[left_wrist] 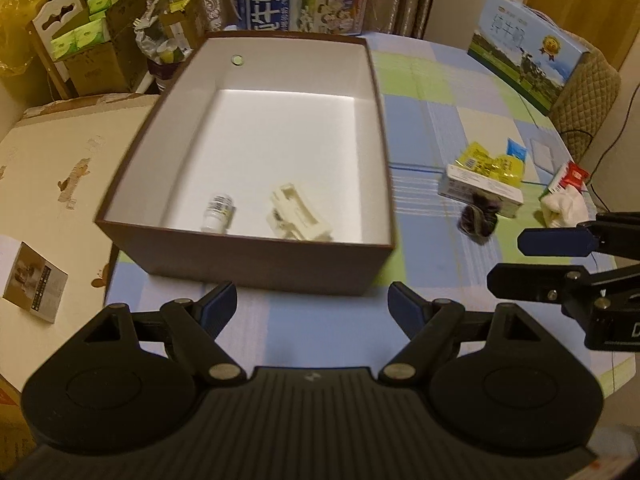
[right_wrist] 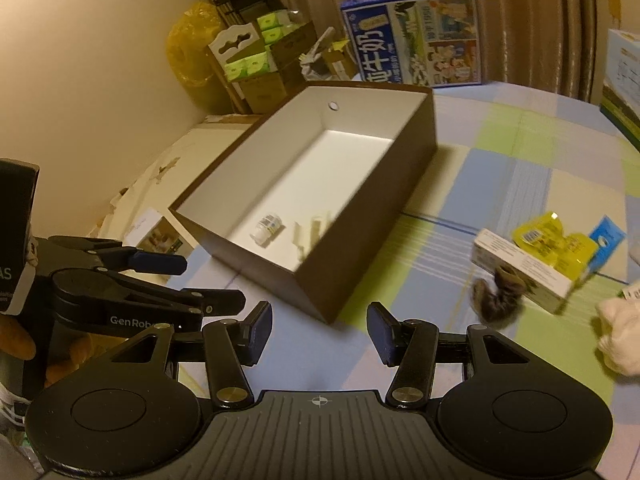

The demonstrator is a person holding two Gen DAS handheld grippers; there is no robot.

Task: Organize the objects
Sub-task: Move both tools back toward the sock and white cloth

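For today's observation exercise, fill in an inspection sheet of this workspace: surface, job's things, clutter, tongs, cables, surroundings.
Surface: table under a checked cloth in blue, green and cream.
Job's things: brown box, white inside, holds a small bottle lying down and a cream plastic piece; on the cloth to its right, a carton, yellow packets, a dark bundle, a white cloth.
Clutter: milk cartons at the table's far edge.
Tongs: left tongs and right tongs both open, empty.
Cables: dark cable at the right edge.
Surroundings: curtains, stacked boxes.
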